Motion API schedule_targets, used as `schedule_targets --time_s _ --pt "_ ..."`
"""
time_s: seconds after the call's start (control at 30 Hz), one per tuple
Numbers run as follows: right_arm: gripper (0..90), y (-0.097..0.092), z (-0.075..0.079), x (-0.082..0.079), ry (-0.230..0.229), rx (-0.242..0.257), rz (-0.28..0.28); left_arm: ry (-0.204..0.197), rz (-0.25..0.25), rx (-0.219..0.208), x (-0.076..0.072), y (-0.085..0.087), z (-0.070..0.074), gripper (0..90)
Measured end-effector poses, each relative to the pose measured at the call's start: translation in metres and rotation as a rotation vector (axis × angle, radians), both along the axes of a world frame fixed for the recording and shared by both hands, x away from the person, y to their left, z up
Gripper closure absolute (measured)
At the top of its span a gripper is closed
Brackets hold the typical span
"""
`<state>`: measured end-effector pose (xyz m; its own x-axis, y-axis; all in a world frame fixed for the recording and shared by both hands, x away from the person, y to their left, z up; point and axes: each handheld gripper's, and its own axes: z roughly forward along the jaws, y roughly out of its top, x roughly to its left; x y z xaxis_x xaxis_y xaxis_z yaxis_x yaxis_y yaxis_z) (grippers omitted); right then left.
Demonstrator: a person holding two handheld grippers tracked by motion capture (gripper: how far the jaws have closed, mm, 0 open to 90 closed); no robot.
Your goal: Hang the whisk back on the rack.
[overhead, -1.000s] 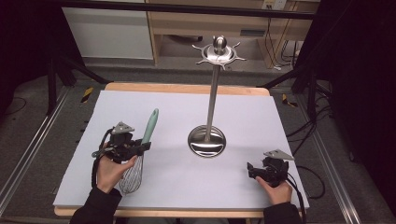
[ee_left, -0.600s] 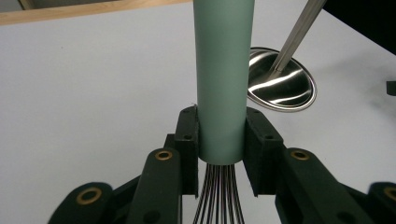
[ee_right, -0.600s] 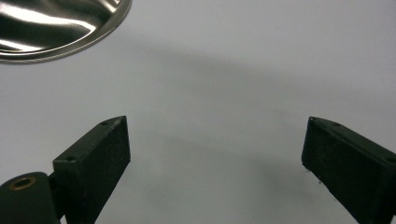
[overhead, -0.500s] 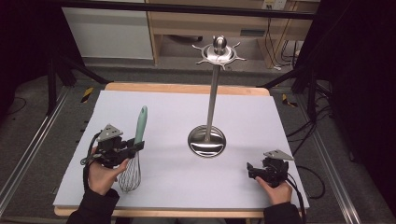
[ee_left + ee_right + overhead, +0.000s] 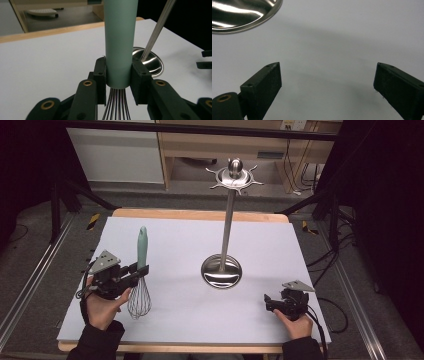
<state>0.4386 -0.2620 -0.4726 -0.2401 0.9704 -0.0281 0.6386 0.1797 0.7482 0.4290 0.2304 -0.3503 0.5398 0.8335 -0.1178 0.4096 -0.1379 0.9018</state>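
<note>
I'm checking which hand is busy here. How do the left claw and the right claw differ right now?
The left claw is shut on the whisk, clamping its green handle just above the wires; the right claw is open with nothing between its jaws. The left claw holds the whisk upright, handle up, while the right claw rests low by the table's near right corner. Both are black and hand-held.

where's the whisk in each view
High view: whisk stands upright at left, green handle up, wires down, in the left gripper.
Left gripper view: its green handle rises at centre, clamped between the jaws, wires below.
Right gripper view: not in it.
Shared landmark: the steel stand's round base, right of the handle in the left gripper view and at the top left in the right gripper view.
</note>
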Motion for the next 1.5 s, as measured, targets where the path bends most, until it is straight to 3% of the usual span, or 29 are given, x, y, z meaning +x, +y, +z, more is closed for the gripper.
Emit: schedule_targets --time_s 0.2,0.37,0.6,0.97,1.5 --pt "8.4 0.000 -0.001 0.002 -0.001 -0.013 -0.001 -0.048 -0.035 0.004 -0.003 -0.010 0.011 68.8" --pt "8.4 0.000 -0.001 0.001 -0.002 -0.014 -0.003 -0.078 -0.057 -0.018 -0.001 -0.018 0.020 68.8" --pt "8.3 -0.001 0.000 0.001 -0.010 -0.011 -0.011 -0.085 -0.074 -0.010 0.000 -0.027 0.024 68.8" --pt "8.3 -0.001 0.001 0.000 -0.014 -0.006 -0.015 -0.092 -0.107 -0.046 0.016 -0.041 0.042 68.7" --pt "8.3 -0.001 0.002 0.000 -0.011 0.004 -0.016 -0.106 -0.145 -0.039 0.028 -0.068 0.062 68.7"
